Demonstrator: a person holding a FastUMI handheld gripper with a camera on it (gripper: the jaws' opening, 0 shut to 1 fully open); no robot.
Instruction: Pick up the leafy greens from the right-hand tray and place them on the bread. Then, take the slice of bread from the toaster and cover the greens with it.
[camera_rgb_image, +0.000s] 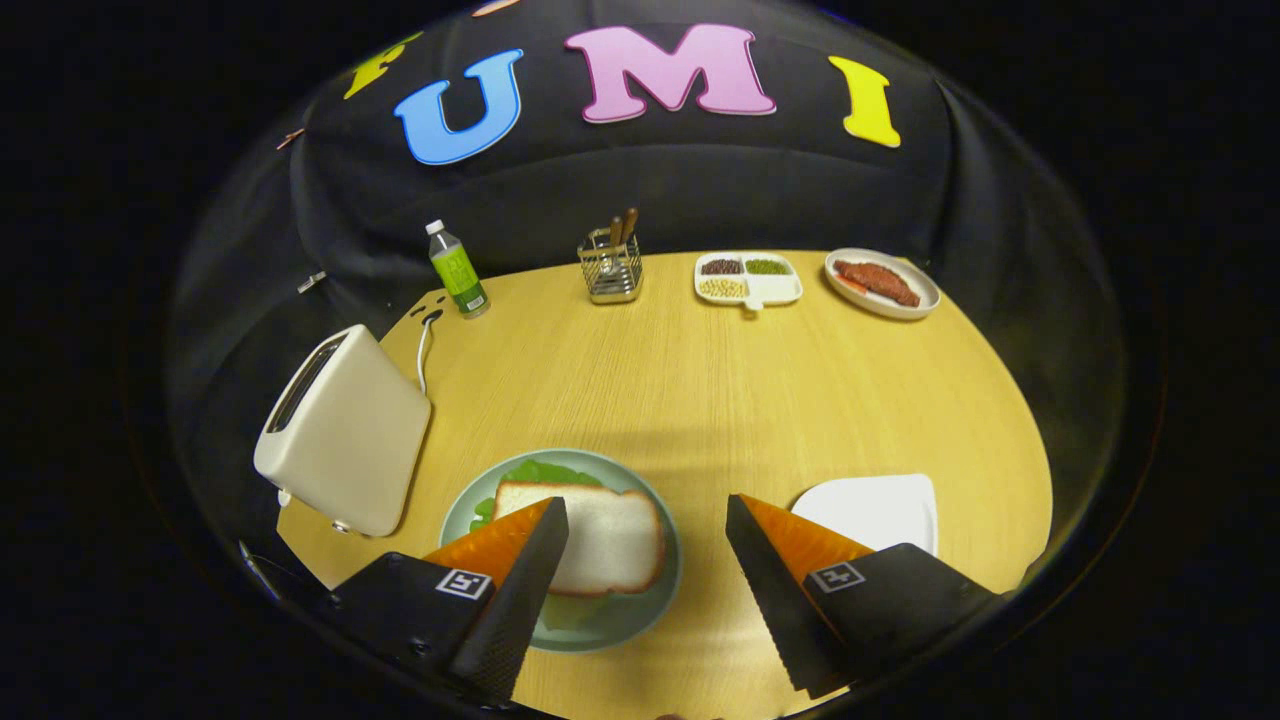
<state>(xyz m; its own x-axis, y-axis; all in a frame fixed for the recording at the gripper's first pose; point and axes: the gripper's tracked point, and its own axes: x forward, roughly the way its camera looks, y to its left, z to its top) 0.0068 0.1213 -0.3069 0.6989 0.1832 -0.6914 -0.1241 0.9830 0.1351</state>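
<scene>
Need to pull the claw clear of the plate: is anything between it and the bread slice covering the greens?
Nothing visible. The claw is open and empty; the bread slice lies uncovered on the leafy greens on the plate, by one finger's tip.

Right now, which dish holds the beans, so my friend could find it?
Look to the wooden table's far edge, beyond the open claw. Between the wire utensil holder and the oval plate of meat sits the white divided tray. No other dish is split into compartments of beans.
</scene>
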